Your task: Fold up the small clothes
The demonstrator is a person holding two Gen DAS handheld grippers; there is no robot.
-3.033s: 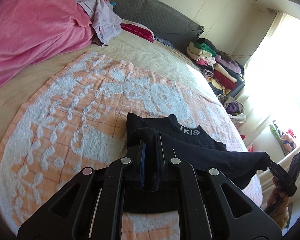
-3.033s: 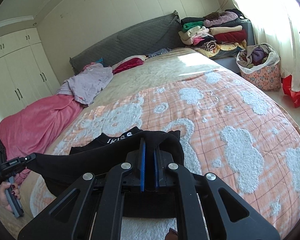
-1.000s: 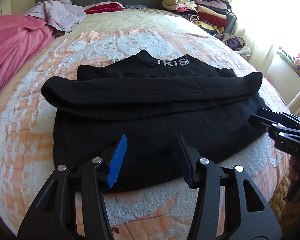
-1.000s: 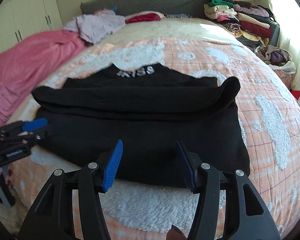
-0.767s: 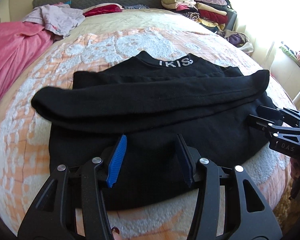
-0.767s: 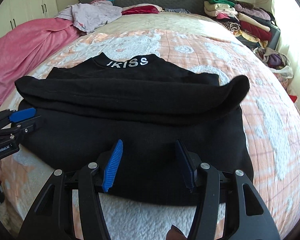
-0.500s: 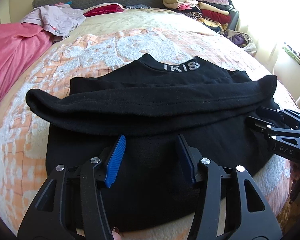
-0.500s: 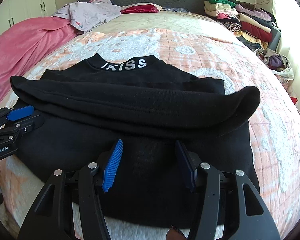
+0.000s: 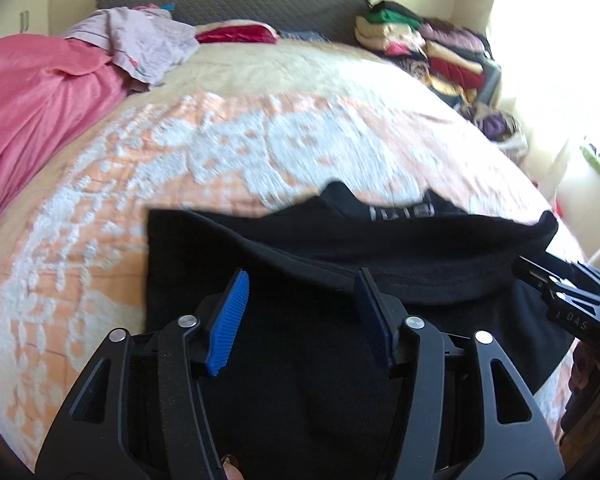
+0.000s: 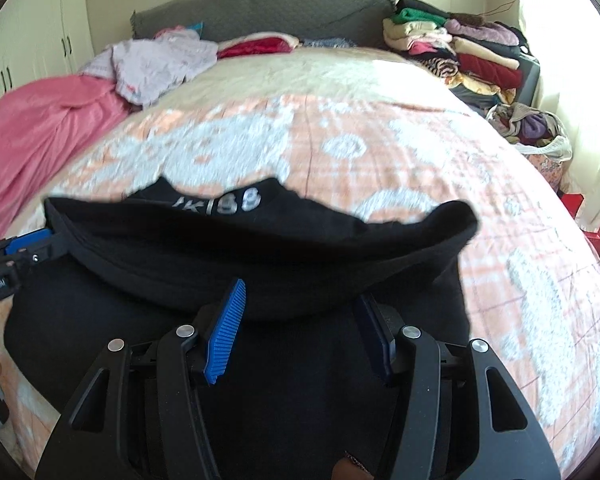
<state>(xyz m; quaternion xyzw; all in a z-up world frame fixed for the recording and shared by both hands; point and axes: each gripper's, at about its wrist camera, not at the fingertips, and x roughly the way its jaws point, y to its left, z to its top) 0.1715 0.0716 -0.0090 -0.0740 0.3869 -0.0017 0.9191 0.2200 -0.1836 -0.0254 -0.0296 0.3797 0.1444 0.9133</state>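
Observation:
A black top (image 9: 380, 248) with white letters on its collar (image 10: 236, 204) lies on the orange and white blanket (image 9: 260, 148). A thick folded band of it (image 10: 260, 256) runs across its body. My left gripper (image 9: 302, 274) hovers low over the body near the band's left end. Its jaws are opening, with cloth under the gap but none pinched. My right gripper (image 10: 300, 292) stands open at the band's near edge, nothing gripped. Each gripper shows at the edge of the other's view: the right gripper (image 9: 568, 304) and the left gripper (image 10: 16, 256).
A pink cover (image 10: 40, 128) and lilac clothes (image 10: 156, 60) lie at the bed's far left, and a red cushion (image 9: 236, 34) sits by the grey headboard (image 10: 280, 4). Folded clothes (image 10: 460, 44) are stacked at the far right, above a bag of clothes (image 10: 532, 128). White wardrobe doors (image 10: 28, 40) are on the left.
Three seconds ago both grippers were shut on the lifted black cloth; now the top lies on the bed and both are open. Over the last second both moved forward to the folded band.

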